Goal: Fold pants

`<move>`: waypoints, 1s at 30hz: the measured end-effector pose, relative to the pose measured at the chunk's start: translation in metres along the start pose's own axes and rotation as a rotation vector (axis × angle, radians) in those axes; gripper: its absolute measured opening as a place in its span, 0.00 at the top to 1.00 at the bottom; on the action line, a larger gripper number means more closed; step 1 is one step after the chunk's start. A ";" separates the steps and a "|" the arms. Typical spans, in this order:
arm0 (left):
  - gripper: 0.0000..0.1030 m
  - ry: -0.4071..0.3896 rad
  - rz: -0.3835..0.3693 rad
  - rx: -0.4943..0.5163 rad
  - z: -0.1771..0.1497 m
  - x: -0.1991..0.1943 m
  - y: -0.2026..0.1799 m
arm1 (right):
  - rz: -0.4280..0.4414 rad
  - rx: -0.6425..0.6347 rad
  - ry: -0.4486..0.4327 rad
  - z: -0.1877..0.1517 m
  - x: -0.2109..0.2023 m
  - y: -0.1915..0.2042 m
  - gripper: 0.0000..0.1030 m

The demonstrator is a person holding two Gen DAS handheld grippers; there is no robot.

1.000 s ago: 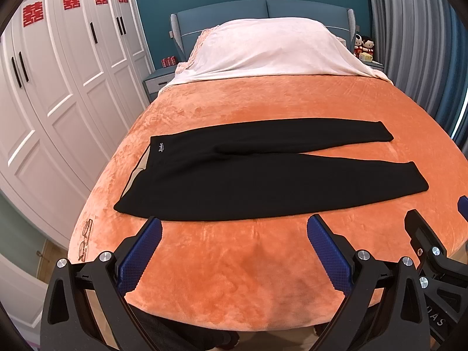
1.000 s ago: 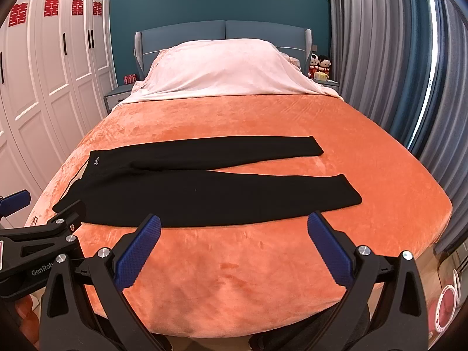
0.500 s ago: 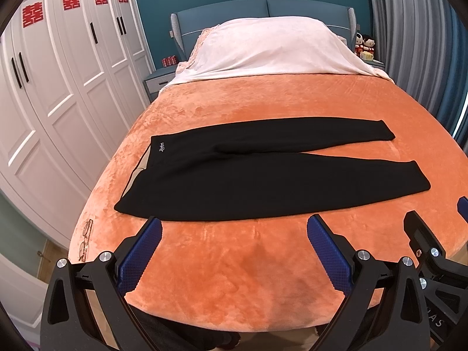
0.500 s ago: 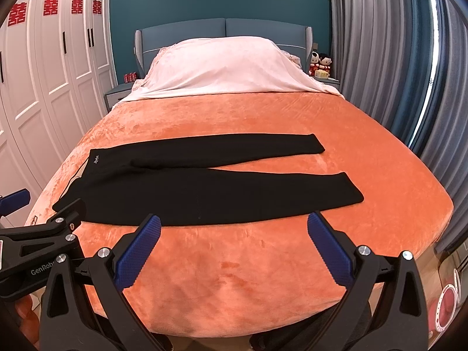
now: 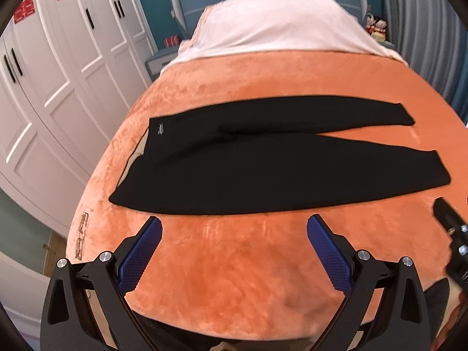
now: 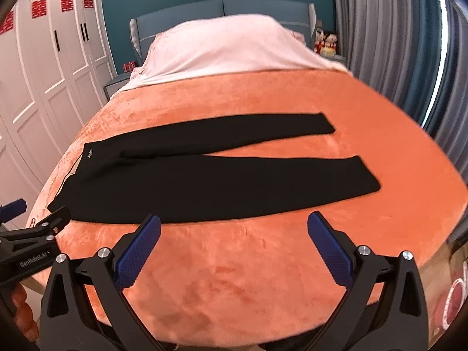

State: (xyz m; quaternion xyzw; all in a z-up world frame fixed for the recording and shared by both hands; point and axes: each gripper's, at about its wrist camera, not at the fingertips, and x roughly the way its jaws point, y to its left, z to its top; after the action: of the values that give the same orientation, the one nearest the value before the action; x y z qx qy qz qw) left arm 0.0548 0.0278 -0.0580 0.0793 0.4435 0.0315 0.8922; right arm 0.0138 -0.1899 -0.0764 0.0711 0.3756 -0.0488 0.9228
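Pants [image 5: 263,169] lie flat across the orange blanket [image 5: 248,263], waistband toward the wardrobe [image 5: 58,73] side, cuffs toward the curtain [image 6: 395,44] side. Legs spread in a narrow V, far leg [image 6: 234,131] angled away from near leg [image 6: 234,187]. No fold made yet.

Left gripper [image 5: 234,248]: jaws wide apart, holding nothing, hovering over bare blanket just short of the near edge of the pants. Right gripper [image 6: 234,248]: same, wide apart and empty, just short of the near leg.

Step in hand, as judged: approach for the first fold, one leg onto the other.

Notes for doing it well:
- Left takes the waistband corner [image 5: 117,199], right takes the cuff [image 6: 371,181] of the same leg; lift together so the leg travels as one straight edge.
- Pinch the pants fabric only; the plush blanket could get caught underneath.
- Lay seams edge to edge, then smooth before the crosswise folds.
- Glasses [image 5: 80,239] lie on the blanket near the waistband corner; keep the left gripper off them.
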 end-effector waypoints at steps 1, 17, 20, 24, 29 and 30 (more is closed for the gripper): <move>0.05 0.024 0.002 -0.008 0.004 0.014 0.002 | 0.011 0.012 0.018 0.003 0.012 -0.007 0.04; 0.05 0.133 0.167 -0.182 0.154 0.260 0.141 | -0.132 0.100 0.142 0.173 0.274 -0.188 0.04; 0.05 0.151 0.225 -0.223 0.191 0.309 0.182 | -0.155 0.135 0.146 0.214 0.322 -0.219 0.04; 0.05 0.250 0.201 -0.350 0.224 0.370 0.237 | -0.189 0.194 0.174 0.243 0.367 -0.244 0.04; 0.05 0.354 0.182 -0.405 0.240 0.439 0.267 | -0.186 0.254 0.211 0.256 0.411 -0.260 0.04; 0.05 0.366 0.183 -0.390 0.240 0.445 0.265 | -0.183 0.255 0.225 0.257 0.418 -0.258 0.04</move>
State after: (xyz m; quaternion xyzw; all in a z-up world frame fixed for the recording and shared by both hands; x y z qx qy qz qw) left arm 0.5185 0.3183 -0.2204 -0.0613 0.5738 0.2105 0.7891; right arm 0.4511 -0.5025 -0.2120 0.1581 0.4719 -0.1716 0.8502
